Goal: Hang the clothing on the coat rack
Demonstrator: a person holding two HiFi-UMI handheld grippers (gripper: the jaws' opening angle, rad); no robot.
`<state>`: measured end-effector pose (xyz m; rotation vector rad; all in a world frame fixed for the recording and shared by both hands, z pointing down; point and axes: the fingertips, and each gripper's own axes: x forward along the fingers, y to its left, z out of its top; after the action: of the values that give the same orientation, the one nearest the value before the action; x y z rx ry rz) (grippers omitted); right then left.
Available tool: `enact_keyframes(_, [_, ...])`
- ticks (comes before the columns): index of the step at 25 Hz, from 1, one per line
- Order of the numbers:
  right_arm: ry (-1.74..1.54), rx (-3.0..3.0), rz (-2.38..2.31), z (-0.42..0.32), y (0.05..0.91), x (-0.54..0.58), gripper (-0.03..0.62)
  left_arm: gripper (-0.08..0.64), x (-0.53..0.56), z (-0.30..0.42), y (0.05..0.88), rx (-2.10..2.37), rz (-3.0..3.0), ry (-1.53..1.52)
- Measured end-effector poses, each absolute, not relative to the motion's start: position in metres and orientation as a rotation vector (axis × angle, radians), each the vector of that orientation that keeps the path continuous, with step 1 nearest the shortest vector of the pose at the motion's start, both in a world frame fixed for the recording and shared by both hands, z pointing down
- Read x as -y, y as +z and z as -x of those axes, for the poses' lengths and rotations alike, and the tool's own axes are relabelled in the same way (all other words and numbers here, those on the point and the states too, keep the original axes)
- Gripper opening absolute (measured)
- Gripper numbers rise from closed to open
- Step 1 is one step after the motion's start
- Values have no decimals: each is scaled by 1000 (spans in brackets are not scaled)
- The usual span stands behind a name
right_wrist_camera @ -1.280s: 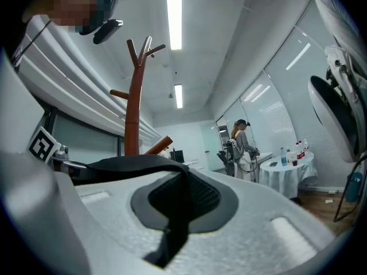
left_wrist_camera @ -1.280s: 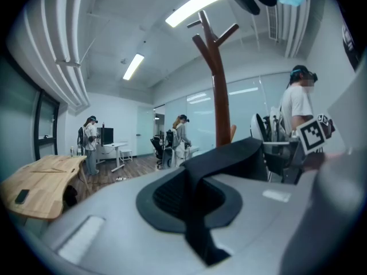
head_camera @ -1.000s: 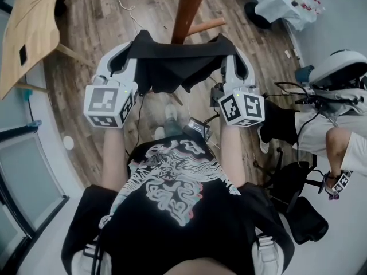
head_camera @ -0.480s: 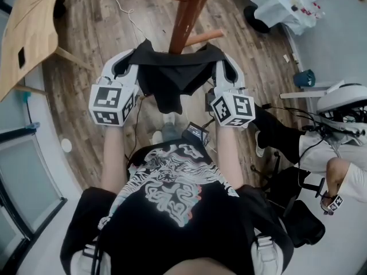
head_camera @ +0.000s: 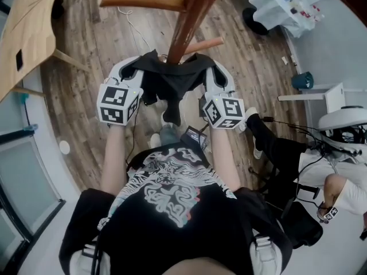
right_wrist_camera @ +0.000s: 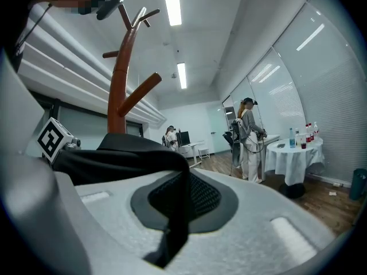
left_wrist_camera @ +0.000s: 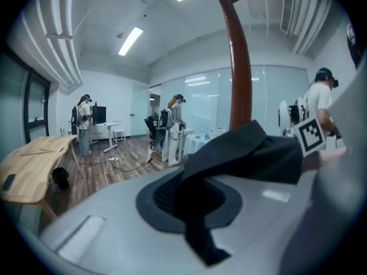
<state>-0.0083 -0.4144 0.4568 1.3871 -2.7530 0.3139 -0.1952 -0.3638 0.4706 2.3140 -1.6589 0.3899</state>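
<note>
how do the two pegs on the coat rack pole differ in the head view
The top peg points to the picture's left and looks long and thick; the lower peg points right and looks shorter and thinner. The top peg is deeper brown, the lower peg paler. Both are bare wood off the same pole; the black garment hangs on neither.

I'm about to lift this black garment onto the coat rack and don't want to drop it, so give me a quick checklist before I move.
1. Left gripper shut on the garment: ok.
2. Right gripper shut on the garment: ok.
3. Garment spread between both grippers: ok, middle sags.
4. Rack pole straight ahead of the garment: ok.
5. Garment over a peg: not ok, not yet hung.
6. Lift needed to clear the peg: cannot tell.
</note>
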Motion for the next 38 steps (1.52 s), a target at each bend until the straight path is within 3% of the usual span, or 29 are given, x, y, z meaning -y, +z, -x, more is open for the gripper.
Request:
enact_keyframes(20, [317, 2717, -1238, 44, 499, 404, 12, 2, 370, 171, 511, 1529, -2318, 434])
enact_keyframes(38, [407, 2759, -1194, 30, 499, 396, 15, 3, 365, 163, 509, 1552, -2309, 475])
